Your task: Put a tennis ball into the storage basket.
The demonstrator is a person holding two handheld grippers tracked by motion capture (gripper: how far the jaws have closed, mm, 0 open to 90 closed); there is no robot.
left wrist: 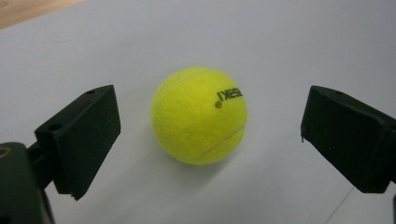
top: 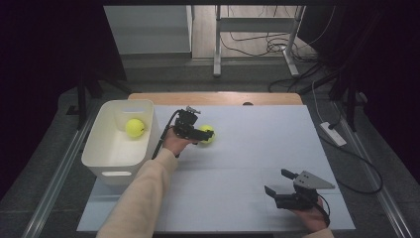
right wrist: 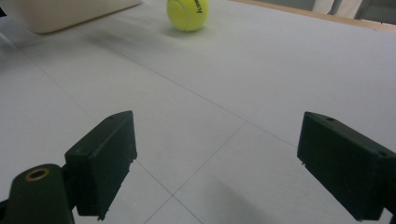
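A yellow tennis ball (top: 210,132) lies on the pale table mat just right of a white bin (top: 111,158). My left gripper (top: 203,136) reaches it from the left, open, with the jaws on either side of the ball. In the left gripper view the ball (left wrist: 199,115) sits between the spread jaws of the left gripper (left wrist: 210,109), with gaps on both sides. A second tennis ball (top: 134,127) rests inside the bin. My right gripper (top: 278,182) is open near the front right of the mat, holding nothing. In the right gripper view the right gripper (right wrist: 217,128) stands open, the ball (right wrist: 187,14) far ahead.
The white bin's side (right wrist: 60,14) shows at the top left of the right gripper view. A wooden table edge (top: 213,97) runs behind the mat. Cables and a power strip (top: 333,133) lie on the floor to the right.
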